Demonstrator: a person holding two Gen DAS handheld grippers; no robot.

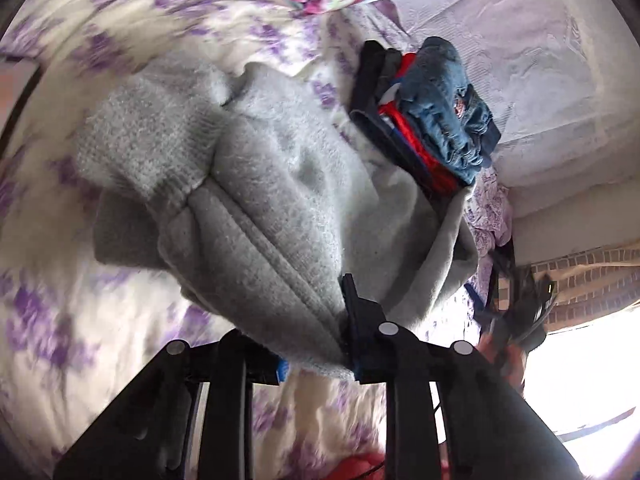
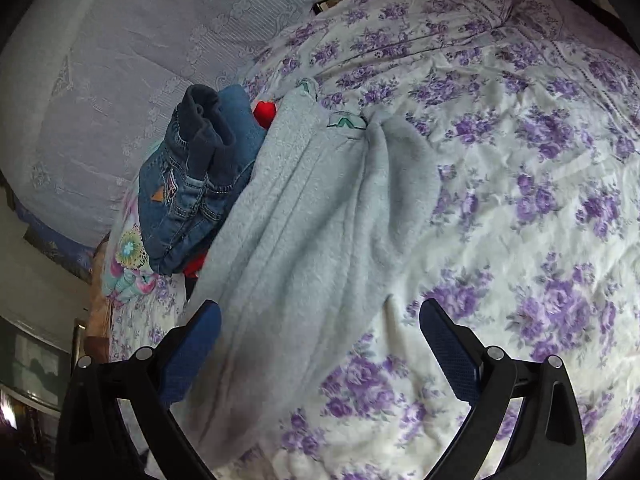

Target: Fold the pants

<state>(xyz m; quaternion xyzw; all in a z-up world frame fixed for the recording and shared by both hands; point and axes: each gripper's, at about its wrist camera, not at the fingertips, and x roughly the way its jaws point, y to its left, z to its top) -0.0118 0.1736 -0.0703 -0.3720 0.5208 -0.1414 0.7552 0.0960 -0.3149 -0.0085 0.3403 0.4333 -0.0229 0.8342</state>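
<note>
The left gripper (image 1: 344,344) has its fingers pressed together on a thick edge of the grey pants (image 1: 256,184), and the cloth is pinched between the pads. No earlier picture is there to compare with. From this grip the pants hang forward over the bed (image 1: 80,320), which has a white cover with purple flowers. A ribbed cuff of the pants is seen at the left in the left wrist view, and a stitched seam runs down to the pinched place. The right gripper (image 2: 320,332) has its fingers spread wide and nothing is pinched between them. Its left finger (image 2: 192,344) is at the edge of the pants (image 2: 304,232), but I cannot tell if it touches the cloth; its right finger (image 2: 448,344) is over the bare flowered cover (image 2: 540,200). In the right wrist view the pants lie stretched out as a long strip on the bed, from the gripper away toward a pile of clothes (image 2: 200,168). This pile has blue jeans on top and something red under them, and it is just beside the far part of the pants. A colourful flowered garment (image 2: 128,256) lies next to the pile. Behind the pile there is a pale lilac cover (image 2: 120,60) with a stitched pattern.
</note>
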